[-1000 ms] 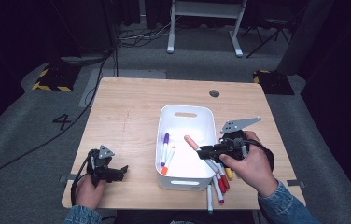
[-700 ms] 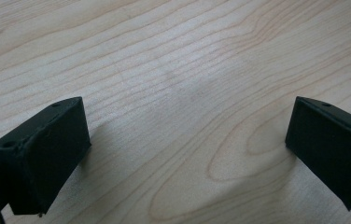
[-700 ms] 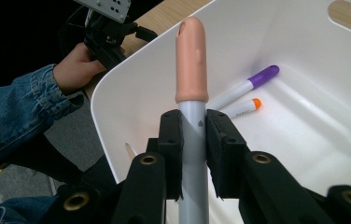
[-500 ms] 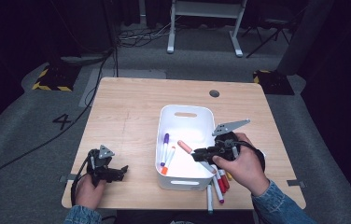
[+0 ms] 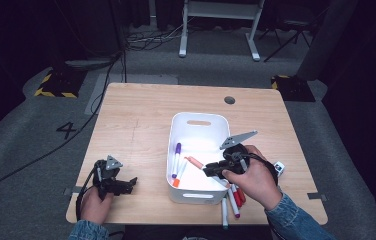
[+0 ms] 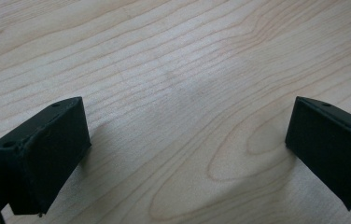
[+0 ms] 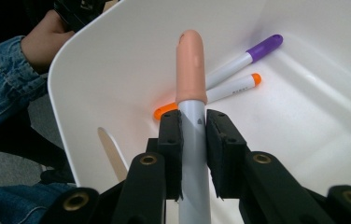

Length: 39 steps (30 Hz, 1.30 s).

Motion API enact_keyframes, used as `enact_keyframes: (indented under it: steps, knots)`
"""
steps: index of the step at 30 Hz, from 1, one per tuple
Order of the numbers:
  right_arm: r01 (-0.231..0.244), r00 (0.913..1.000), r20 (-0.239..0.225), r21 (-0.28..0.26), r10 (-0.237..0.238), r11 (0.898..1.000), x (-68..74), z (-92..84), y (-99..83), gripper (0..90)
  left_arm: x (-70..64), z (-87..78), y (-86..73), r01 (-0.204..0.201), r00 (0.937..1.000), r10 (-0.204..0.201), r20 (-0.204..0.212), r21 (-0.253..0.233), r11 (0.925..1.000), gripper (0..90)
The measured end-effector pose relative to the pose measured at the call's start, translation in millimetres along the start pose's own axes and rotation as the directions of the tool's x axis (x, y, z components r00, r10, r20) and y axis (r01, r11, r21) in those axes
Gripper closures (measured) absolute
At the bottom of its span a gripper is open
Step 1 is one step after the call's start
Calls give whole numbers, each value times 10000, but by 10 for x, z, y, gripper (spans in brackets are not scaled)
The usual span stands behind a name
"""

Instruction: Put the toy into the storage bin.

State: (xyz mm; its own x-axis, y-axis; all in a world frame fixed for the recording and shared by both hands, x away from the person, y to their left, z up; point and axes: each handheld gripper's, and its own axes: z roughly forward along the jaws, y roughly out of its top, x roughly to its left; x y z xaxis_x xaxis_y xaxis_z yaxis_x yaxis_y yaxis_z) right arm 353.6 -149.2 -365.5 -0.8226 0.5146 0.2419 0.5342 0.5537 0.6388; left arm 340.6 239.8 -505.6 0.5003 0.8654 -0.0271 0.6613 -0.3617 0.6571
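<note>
A white bin [image 5: 198,121] stands on the wooden table [image 5: 141,120] and holds a purple-capped marker [image 5: 176,156] and an orange-capped marker [image 5: 178,176]. My right gripper [image 5: 209,170] reaches over the bin's right side, shut on a peach-capped marker [image 5: 194,163]. In the right gripper view the pads clamp the peach-capped marker's [image 7: 190,70] white barrel, its cap pointing into the bin [image 7: 323,60] above the purple-capped marker [image 7: 243,58] and orange-capped marker [image 7: 232,86]. My left gripper [image 5: 130,183] rests near the table's front left corner, its jaws apart over bare wood [image 6: 178,93].
Several markers [image 5: 232,200], red and white among them, lie on the table just right of the bin's front corner. A small white object [image 5: 279,167] sits right of my right hand. A round hole [image 5: 229,100] is in the table behind the bin.
My right hand has moved left and down over the bin, bringing the peach-capped marker lower inside it. The left hand has stayed put.
</note>
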Motion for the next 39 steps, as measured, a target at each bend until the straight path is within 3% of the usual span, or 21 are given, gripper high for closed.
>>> enact_keyframes:
  steps: [2, 6, 8, 11, 17, 19, 24, 33, 34, 39]
  knots:
    - [-170, 9998, 86, 137, 169, 9998, 16, 19, -4, 767, 0, 1, 0, -8, 10000, 8, 11, -5, 10000, 0]
    - [110, 9995, 285, 241, -117, 9996, 14, 52, -6, 766, 0, 0, 0, -2, 10000, 2, 1, 1, 10000, 0]
    - [23, 9990, 449, 434, -43, 9991, 25, 51, -5, 765, 1, 0, 1, -22, 10000, 22, 3, -2, 10000, 0]
    - [185, 9985, 515, 433, -207, 9989, 26, 64, 5, 765, 0, 1, 0, -5, 10000, 5, 13, -6, 10000, 0]
    - [20, 9981, 610, 522, -52, 9986, 37, 61, 6, 761, 0, 1, 0, -5, 10000, 5, 14, -5, 10000, 0]
    - [-7, 9982, 598, 503, -23, 9987, 37, 63, 1, 720, 0, 1, 0, -4, 10000, 4, 11, -7, 10000, 0]
    - [-7, 9974, 722, 22, 6, 10000, 31, 14, -12, 636, 0, 0, 0, -4, 10000, 4, 1, -5, 10000, 0]
    - [-94, 9949, 995, -682, 162, 9976, -41, -174, -22, 619, 0, 2, 0, 9, 10000, -9, 63, 4, 10000, 0]
    - [-206, 9927, 1164, -862, 306, 9961, -99, -270, -44, 620, 0, 0, 0, -15, 10000, 15, 0, -3, 10000, 0]
    - [-399, 9877, 1464, -1041, 549, 9938, -179, -386, -84, 625, 0, 1, 0, 1, 10000, -1, 27, -2, 10000, 0]
